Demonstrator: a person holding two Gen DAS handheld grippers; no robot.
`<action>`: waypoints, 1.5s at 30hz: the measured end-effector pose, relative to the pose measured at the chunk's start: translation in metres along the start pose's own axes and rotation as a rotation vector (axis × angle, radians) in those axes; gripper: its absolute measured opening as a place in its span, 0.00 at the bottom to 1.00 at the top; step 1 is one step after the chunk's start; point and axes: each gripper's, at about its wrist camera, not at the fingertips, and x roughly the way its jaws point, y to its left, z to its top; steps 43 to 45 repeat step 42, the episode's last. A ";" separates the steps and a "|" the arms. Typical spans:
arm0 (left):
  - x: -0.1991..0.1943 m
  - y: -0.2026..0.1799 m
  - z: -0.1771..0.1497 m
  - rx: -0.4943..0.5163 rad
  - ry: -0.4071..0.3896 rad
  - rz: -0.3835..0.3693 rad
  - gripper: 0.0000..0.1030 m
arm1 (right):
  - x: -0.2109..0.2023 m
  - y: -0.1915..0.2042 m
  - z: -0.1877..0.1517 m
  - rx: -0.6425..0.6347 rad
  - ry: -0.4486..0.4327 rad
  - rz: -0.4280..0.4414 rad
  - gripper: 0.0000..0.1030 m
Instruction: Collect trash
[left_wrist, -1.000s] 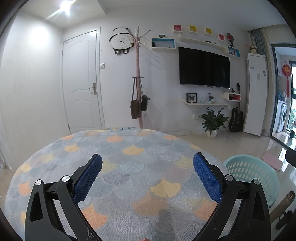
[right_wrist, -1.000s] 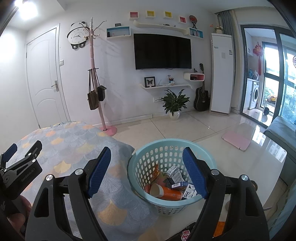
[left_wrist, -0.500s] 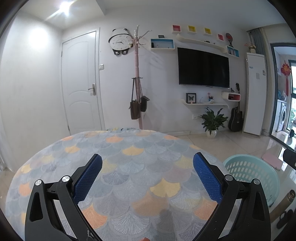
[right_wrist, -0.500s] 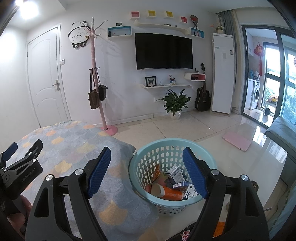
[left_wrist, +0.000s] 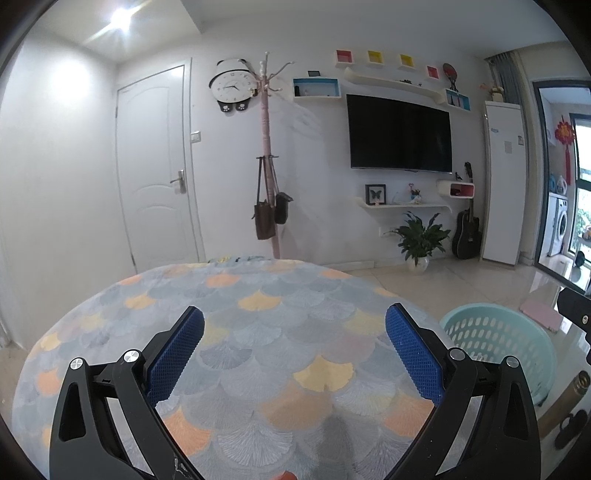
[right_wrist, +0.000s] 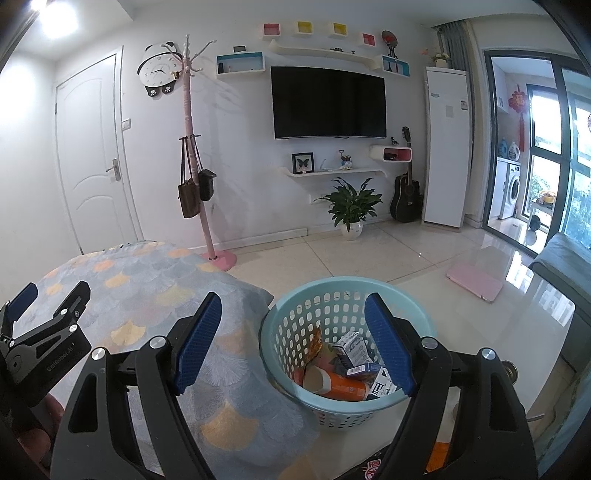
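1. The left gripper (left_wrist: 294, 349) is wide open over the table cloth (left_wrist: 258, 325), holding nothing
2. The right gripper (right_wrist: 293, 341) is wide open too
3. The trash (right_wrist: 343, 373) lies in the basket (right_wrist: 295, 301) on the floor

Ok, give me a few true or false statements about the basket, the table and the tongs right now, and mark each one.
1. The teal basket stands on the floor beside the table. True.
2. The basket is empty. False: it holds trash, including an orange bottle and small cartons.
3. The right tongs are open and hold nothing. True.
4. The left tongs grip a wrapper. False: they are open and empty.
5. Trash lies on the scale-patterned tablecloth. False: none shows there.
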 end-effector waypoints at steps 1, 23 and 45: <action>0.000 0.001 -0.001 -0.003 0.003 0.000 0.93 | 0.000 -0.001 0.000 -0.001 0.000 0.000 0.74; -0.036 0.003 0.027 -0.038 0.041 -0.041 0.93 | -0.022 -0.014 0.010 0.013 -0.046 -0.014 0.74; -0.070 0.016 0.041 0.003 0.035 -0.005 0.93 | -0.051 0.000 0.013 -0.014 -0.074 -0.004 0.74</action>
